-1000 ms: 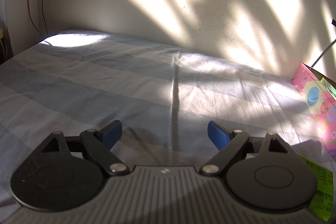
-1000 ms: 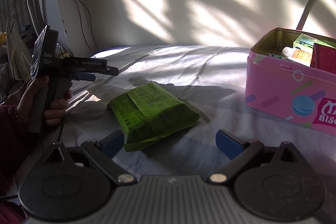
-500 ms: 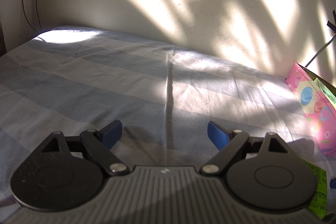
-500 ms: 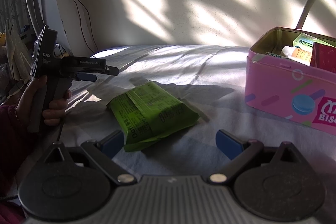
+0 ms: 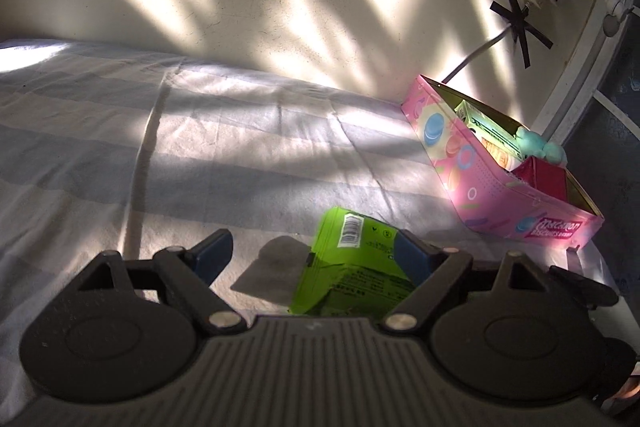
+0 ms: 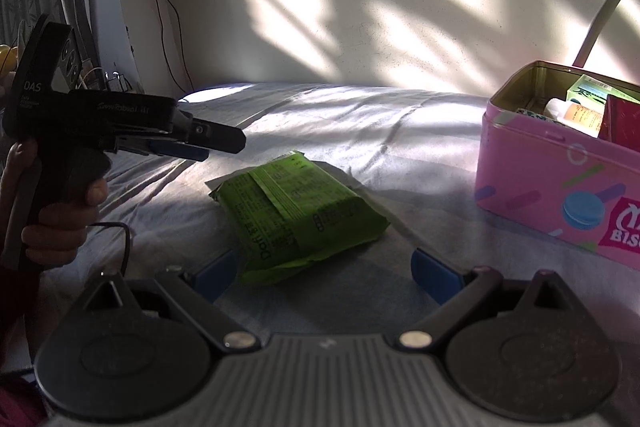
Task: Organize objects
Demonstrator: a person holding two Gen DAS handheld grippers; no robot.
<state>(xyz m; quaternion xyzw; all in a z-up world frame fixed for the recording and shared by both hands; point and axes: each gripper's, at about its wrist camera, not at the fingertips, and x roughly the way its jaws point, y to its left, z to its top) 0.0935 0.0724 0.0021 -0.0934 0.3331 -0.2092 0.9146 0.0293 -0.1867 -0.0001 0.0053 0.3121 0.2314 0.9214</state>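
While green packet (image 6: 298, 211) lies flat | ahead of right gripper (image 6: 324, 273), wide apart | left gripper (image 5: 310, 257) wide too

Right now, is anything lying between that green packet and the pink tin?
Nothing visible. Only bare striped bedsheet lies between the green packet and the pink tin, whose lid is off. The tin already holds several items.

- Bright green packet (image 6: 298, 213) with dark print and a white barcode label.
- Pink tin (image 6: 560, 187), scattered with blue macarons, pastel streaks and rings; its inside is gold.
- Bedsheet (image 5: 200, 147) in broad pale grey and white stripes.
- Black tongs, blue pads (image 5: 210, 259).
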